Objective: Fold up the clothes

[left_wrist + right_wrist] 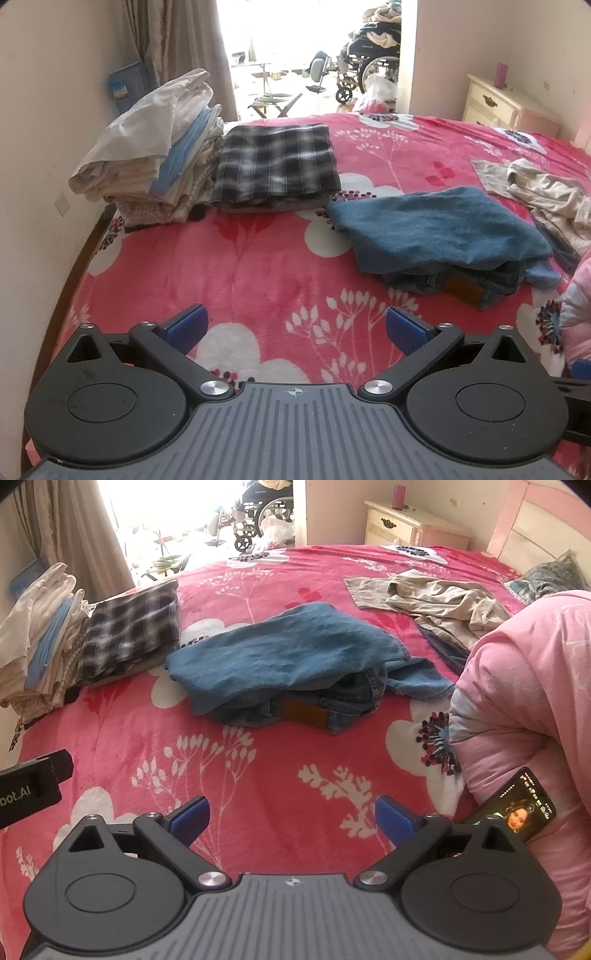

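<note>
Both claws are held low over the pink floral fleece blanket (258, 258), nothing gripped. The left gripper (295, 328) is seen with blue pads spread wide; the right gripper (291, 812) likewise stands apart and empty.

The roughly folded blue denim jeans (288, 657) are found mid-bed, ahead of both grippers, brown waistband patch toward the camera. One edge trails loose on the right side.

Risk, as judged: if only the top layer is pinched, the fold is likely to be pulled open instead of the bundle being lifted whole. The thick fleece may be caught together with the denim if the pads are set too deep.

Noted around: a crumpled beige garment (443, 602) lies beyond the jeans, unfolded. A folded black-and-white plaid cloth (277, 162) and a leaning stack of white and pale blue laundry (147, 147) are set at the far left; the stack could be toppled by a nudge. A pink quilted duvet (524, 709) crowds the right side, with a lit smartphone (517, 808) resting against it, just beside the right gripper.
</note>
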Demonstrator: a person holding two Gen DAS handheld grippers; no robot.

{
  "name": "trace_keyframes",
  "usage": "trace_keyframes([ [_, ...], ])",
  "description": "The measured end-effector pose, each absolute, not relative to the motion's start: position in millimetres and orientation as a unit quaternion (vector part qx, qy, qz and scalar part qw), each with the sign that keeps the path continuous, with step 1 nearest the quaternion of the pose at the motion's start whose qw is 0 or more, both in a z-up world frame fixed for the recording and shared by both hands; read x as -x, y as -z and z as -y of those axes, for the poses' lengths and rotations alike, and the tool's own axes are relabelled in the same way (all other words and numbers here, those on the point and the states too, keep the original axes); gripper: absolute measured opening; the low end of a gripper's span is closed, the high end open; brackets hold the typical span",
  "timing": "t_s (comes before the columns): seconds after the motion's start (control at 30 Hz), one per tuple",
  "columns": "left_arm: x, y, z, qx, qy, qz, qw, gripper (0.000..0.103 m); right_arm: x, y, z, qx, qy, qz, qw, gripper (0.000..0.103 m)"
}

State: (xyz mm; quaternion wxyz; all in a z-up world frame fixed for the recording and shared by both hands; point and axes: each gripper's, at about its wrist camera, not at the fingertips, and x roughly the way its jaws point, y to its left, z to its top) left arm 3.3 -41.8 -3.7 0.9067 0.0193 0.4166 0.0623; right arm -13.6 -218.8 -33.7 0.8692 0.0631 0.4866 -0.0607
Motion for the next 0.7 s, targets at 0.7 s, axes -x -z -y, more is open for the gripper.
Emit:
trace_keyframes([
  [0.7, -5.2, 13.9, 42.8, -0.031, -0.071, -0.432, 0.898, 0.103, 8.5, 40.4, 214.3, -0.047, 0.065, -0.489, 0.869, 0.099],
])
